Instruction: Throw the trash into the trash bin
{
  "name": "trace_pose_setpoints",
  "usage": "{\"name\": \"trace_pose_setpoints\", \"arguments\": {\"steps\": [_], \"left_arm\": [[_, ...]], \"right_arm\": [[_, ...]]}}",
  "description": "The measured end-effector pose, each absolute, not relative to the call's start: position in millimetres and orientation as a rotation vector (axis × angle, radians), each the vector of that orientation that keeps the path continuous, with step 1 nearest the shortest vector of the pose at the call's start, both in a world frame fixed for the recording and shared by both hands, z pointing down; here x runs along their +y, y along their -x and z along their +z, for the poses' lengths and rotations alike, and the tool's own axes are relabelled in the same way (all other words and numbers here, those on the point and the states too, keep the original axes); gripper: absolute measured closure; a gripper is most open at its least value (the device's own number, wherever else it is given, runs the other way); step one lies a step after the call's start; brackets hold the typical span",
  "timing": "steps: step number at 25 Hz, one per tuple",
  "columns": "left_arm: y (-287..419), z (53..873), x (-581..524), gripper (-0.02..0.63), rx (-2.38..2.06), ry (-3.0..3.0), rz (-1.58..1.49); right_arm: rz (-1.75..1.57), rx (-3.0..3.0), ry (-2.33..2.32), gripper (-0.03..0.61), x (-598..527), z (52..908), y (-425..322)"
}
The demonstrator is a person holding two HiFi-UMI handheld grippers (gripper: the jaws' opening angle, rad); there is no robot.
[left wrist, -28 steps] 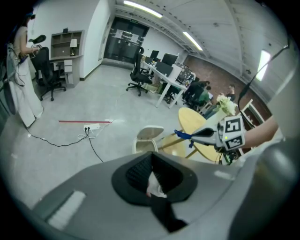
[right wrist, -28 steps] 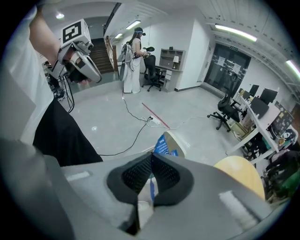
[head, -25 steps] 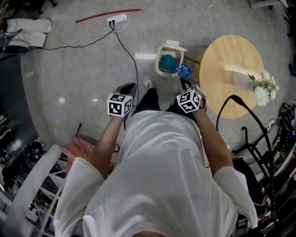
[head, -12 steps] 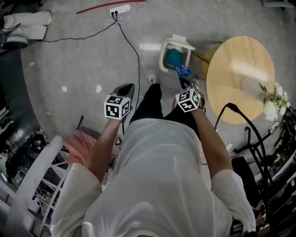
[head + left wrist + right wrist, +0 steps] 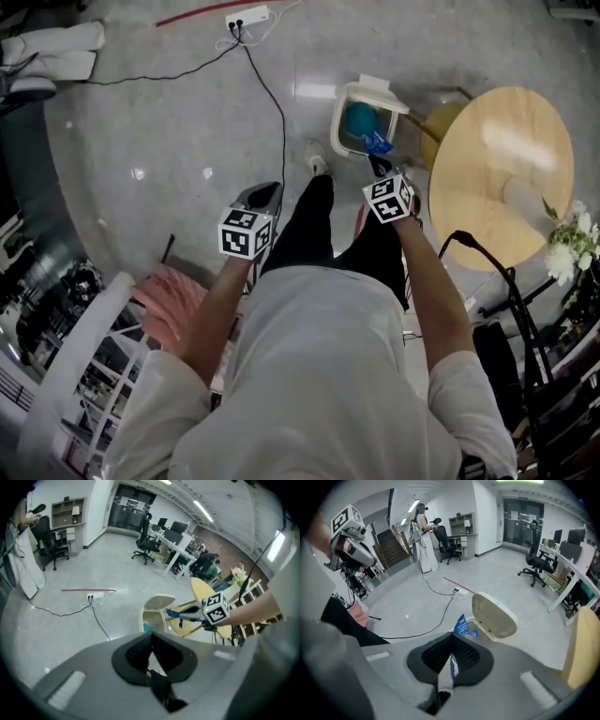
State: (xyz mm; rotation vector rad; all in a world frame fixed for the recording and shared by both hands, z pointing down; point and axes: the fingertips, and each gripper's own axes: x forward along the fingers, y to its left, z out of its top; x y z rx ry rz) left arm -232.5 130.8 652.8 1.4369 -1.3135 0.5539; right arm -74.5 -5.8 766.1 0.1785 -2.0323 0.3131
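An open-plan office. Rows of desks carry monitors, with swivel chairs on castors drawn up to them. A shelf unit stands against the wall beside dark glass doors. Strip lights run along the ceiling, and a power strip trails cables over the grey floor.

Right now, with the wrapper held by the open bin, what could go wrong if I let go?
1. The wrapper in the right hand-held gripper hangs at the bin's rim, not over the middle of the opening. Dropped here, it may flutter onto the floor.
2. The raised lid stands close by. A nudge on the way in could tip it shut.
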Motion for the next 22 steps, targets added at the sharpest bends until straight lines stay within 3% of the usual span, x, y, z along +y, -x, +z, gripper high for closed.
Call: {"name": "trace_pose_setpoints", "arguments": {"steps": [22], "left_arm": [[231.9,708.5,132.6,0.609,-1.308,-1.422,0.526]], "right_arm": [[0.624,-1.983,-0.333,0.576,-18.8,869.9,88.4]]}}
